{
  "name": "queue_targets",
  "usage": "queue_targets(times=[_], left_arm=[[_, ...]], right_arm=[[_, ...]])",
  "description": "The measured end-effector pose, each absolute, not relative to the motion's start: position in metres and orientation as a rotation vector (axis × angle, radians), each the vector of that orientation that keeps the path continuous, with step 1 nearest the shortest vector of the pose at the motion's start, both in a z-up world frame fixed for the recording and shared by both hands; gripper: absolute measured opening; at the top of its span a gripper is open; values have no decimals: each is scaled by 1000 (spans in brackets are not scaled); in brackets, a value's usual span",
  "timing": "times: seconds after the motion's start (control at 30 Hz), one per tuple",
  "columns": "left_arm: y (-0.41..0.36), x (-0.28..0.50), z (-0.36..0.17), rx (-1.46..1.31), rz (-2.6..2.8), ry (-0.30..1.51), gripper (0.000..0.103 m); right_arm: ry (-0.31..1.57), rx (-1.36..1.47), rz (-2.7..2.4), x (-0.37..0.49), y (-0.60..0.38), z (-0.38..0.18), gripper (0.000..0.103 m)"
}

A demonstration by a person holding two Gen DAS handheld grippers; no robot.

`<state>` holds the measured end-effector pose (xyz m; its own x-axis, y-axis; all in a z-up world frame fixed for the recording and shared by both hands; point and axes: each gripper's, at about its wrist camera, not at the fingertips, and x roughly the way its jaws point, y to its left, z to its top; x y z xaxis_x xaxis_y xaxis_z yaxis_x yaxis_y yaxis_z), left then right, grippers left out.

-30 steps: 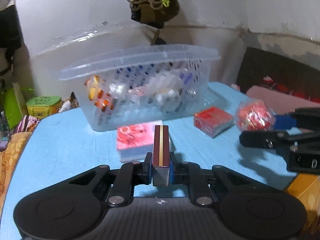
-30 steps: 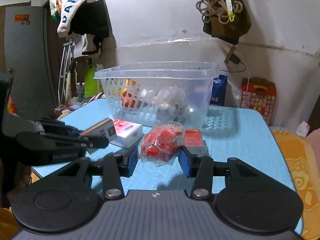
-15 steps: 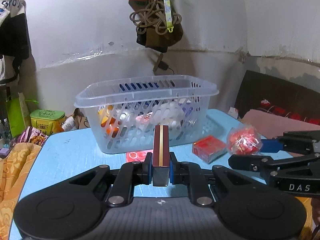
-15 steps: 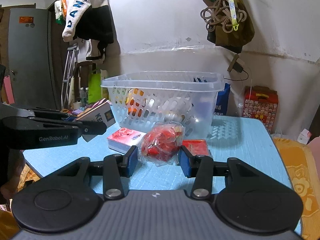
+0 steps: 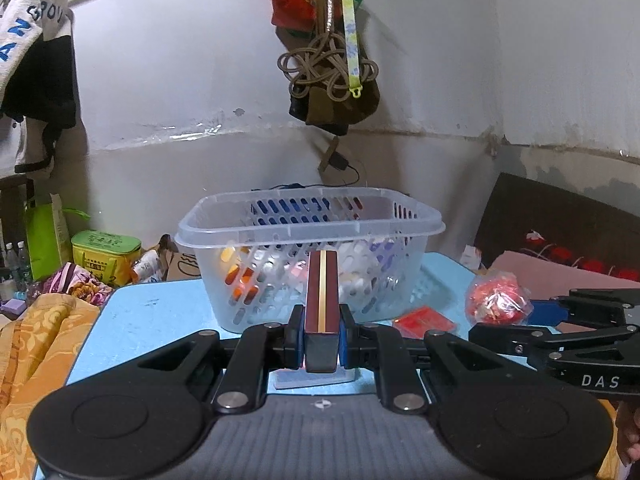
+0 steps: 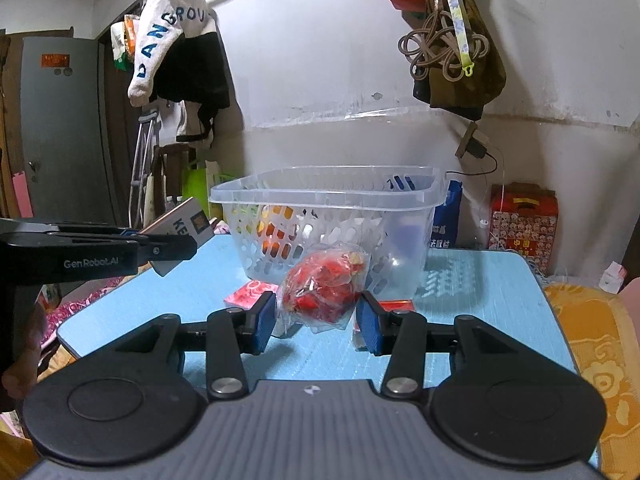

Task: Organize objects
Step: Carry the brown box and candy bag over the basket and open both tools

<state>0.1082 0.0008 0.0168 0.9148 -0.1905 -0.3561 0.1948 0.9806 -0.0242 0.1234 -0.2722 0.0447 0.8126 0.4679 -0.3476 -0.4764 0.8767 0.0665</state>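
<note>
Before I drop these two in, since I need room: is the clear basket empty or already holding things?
Already holding things: orange, white and bluish items show through the basket's slotted walls in both wrist views. How full, cannot tell.

A whitish plastered wall [image 6: 320,80] is filling the far side, stained along a horizontal ridge. A white and black garment [image 6: 180,52] is hanging at the far left beside a grey door [image 6: 60,128]. A brown bag with knotted cord [image 5: 332,80] is dangling from the wall at the centre. A blue table [image 6: 480,300] is standing near, with orange patterned fabric [image 6: 596,352] lying to its right.
</note>
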Motion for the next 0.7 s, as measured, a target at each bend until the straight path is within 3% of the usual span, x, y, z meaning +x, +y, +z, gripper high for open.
queue_targets(times=[0.7], left_arm=[[8,103,20,-4,-181,336,19]], right_arm=[[335,-1,524,119,-274,55,48]])
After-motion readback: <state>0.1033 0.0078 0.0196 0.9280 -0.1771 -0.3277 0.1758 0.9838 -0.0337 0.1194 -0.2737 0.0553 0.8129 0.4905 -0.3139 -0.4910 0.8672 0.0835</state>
